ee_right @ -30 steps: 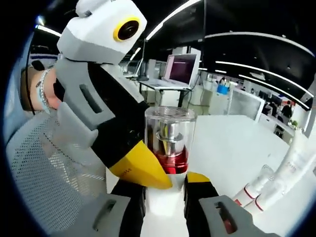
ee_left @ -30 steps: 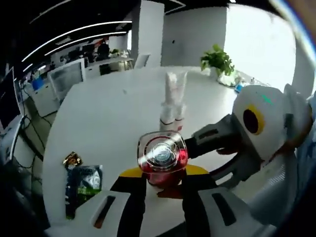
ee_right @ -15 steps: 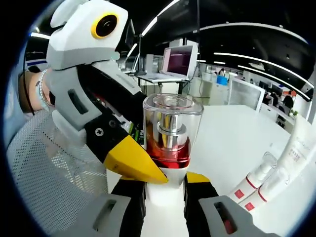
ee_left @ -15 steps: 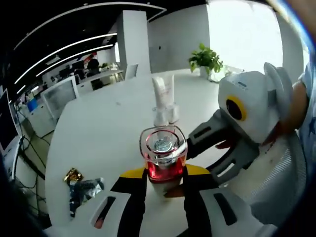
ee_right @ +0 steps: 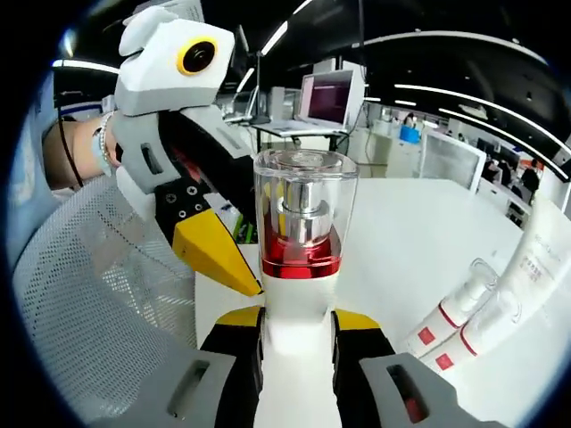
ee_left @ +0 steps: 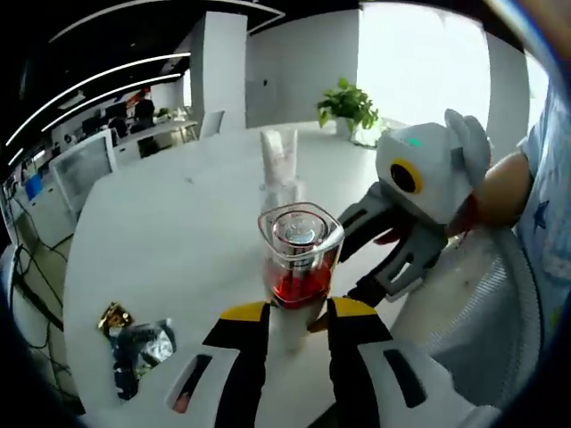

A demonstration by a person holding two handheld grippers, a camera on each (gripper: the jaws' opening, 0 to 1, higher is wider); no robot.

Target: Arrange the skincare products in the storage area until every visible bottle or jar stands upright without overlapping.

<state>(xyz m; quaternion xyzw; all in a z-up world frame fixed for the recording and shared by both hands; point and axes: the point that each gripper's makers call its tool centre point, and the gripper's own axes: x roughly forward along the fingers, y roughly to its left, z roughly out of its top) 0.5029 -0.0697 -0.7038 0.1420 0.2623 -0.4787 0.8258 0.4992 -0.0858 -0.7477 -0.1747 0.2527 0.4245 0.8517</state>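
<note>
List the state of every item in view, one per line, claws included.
Pump bottle: upright, clear cap on, held at its white base.
Right claw: shut on the pump bottle.
Left claw: jaws at either side of the bottle's base; contact unclear.
Two tubes: lean tilted side by side, caps down on the table.
Wrapper: crumpled, lying flat.

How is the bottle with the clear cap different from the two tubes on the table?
The bottle has a wide clear cap with a red band beneath; the tubes are slim and white with small red marks. The bottle sits between the right claw's yellow tips; the tubes stand free behind it, untouched. The bottle looks upright, the tubes lean in this view. All have white bodies.
</note>
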